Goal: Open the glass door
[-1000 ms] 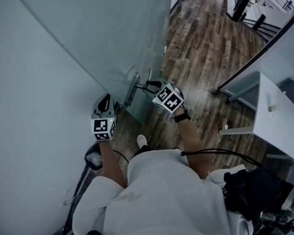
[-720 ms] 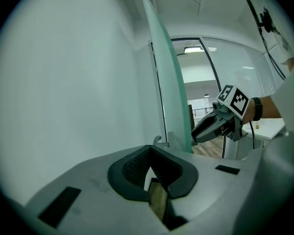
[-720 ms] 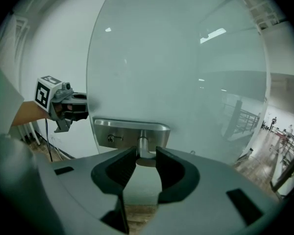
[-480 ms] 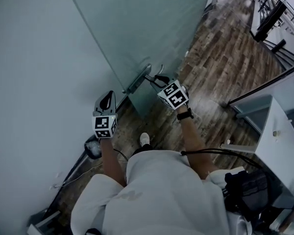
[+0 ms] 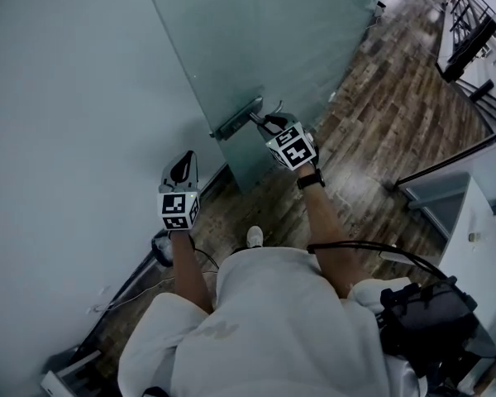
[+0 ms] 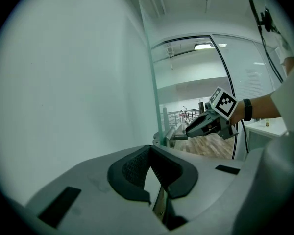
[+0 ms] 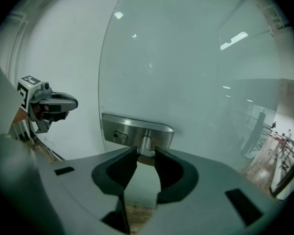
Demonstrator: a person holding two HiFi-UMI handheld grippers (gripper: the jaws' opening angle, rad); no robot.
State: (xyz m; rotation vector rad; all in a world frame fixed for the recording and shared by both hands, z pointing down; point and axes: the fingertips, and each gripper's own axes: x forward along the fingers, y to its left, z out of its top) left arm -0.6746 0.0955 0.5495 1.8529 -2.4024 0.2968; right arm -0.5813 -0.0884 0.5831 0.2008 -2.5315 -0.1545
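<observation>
The glass door (image 5: 264, 40) carries a metal lock plate (image 5: 236, 118) with a lever handle (image 7: 146, 146). My right gripper (image 5: 269, 122) is at that lever, its marker cube just behind it. In the right gripper view the jaws have just been closing, and the lever's stem sits between the fingertips (image 7: 132, 155) with a small gap still showing. My left gripper (image 5: 180, 170) hangs lower left beside the frosted wall, shut with nothing in it (image 6: 150, 151). The left gripper view shows the right gripper (image 6: 192, 128) at the handle (image 6: 170, 133).
A frosted glass wall (image 5: 66, 139) fills the left side. Wood flooring (image 5: 372, 114) runs beyond the door. A white desk (image 5: 488, 246) and a black bag (image 5: 422, 313) are at the right. A dark object (image 5: 160, 248) and a cable lie on the floor by the wall.
The handle and my right gripper have drifted up and right in the head view, still together. The left gripper has followed along the wall. More floor shows past the door.
</observation>
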